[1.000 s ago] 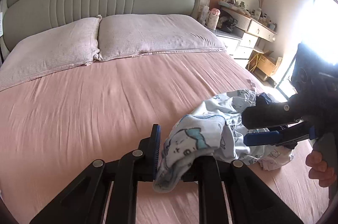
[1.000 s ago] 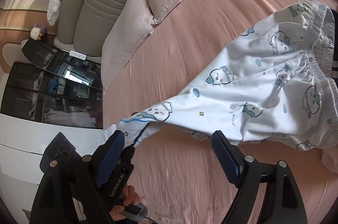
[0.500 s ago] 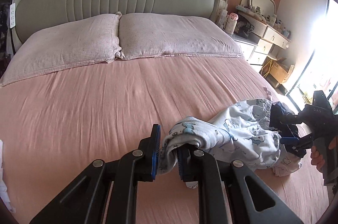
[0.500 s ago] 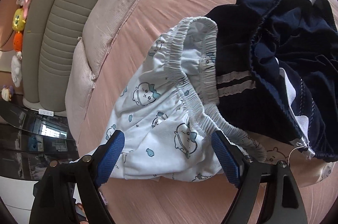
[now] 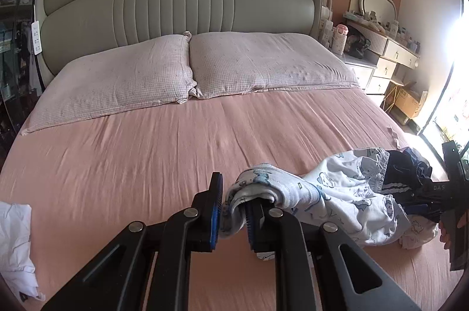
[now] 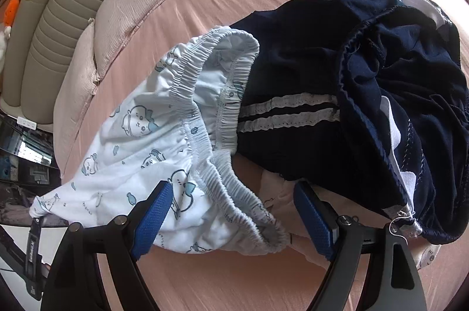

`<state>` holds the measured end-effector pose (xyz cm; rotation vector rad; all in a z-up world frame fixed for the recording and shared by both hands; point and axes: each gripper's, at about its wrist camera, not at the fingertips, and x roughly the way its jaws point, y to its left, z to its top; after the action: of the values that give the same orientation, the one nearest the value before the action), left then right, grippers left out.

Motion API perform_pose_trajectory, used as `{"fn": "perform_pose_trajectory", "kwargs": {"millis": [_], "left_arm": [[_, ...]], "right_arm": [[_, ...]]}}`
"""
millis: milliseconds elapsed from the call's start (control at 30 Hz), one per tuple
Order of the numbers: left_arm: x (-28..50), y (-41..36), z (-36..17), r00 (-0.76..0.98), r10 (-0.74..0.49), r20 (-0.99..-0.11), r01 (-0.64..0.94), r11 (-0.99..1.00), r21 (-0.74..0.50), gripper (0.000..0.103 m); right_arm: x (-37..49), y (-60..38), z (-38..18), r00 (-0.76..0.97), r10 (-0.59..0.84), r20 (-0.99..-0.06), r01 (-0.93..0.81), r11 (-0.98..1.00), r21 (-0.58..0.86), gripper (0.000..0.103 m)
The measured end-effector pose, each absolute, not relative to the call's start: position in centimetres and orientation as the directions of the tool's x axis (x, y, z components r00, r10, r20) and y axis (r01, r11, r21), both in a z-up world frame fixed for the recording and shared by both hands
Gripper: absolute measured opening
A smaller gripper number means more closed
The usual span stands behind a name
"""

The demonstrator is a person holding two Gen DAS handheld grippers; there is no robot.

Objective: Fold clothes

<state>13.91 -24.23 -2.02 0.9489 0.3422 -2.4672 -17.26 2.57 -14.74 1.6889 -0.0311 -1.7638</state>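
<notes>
1. Left gripper (image 5: 231, 208): clenched on one bunched end of the white printed shorts (image 5: 331, 193), lifted just above the pink sheet (image 5: 146, 164).
2. Right gripper (image 6: 231, 218): jaws spread wide, gripping nothing, straddling the shorts' elastic waistband (image 6: 234, 193).
3. Navy garment (image 6: 366, 82): lies against and partly over the waistband, crowding the right side.
4. Shorts' long axis: from the held end toward the waistband near the bed's right edge.
5. Open room: bare sheet up to the two pillows (image 5: 190, 73); white cloth (image 5: 14, 246) at the left edge.
</notes>
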Motion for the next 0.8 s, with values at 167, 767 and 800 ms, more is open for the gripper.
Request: {"fn": "perform_pose_trajectory", "kwargs": {"millis": [167, 767, 800], "left_arm": [[15.0, -26.0, -2.1, -0.626, -0.355, -0.695, 0.553, -0.830, -0.074, 0.012], [18.3, -31.9, -5.3, -0.469, -0.468, -0.749, 0.666, -0.744, 0.047, 0.014], [18.3, -32.0, -5.7, -0.463, -0.459, -0.759, 0.662, -0.748, 0.049, 0.014]], "right_arm": [[-16.4, 2.5, -15.7, 0.082, -0.556, -0.827, 0.426, -0.731, 0.534, 0.084], [-10.9, -1.0, -17.0, 0.191, -0.515, -0.835, 0.517, -0.671, 0.532, 0.084], [-10.3, -1.4, -17.1, 0.187, -0.508, -0.841, 0.533, -0.666, 0.522, 0.084]]}}
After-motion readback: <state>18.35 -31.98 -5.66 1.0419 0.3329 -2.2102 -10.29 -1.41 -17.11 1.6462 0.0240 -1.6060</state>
